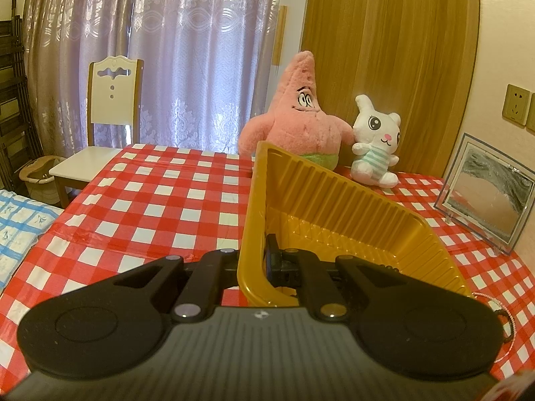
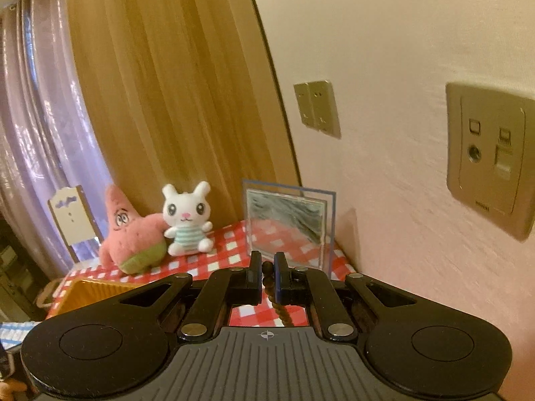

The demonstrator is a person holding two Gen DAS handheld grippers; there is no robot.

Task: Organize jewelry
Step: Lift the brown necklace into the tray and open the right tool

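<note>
My left gripper is clamped tight on the near wall of the gold tray, tilting it above the red-checked tablecloth. My right gripper, raised, pinches a dark beaded bracelet that dangles between its nearly closed fingers.

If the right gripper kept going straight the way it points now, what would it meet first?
Probably the clear-framed picture stand, which stands straight ahead of the right gripper on the checked tablecloth. Its jaws are shut on a dark beaded strand. Depth is hard to judge here.
</note>
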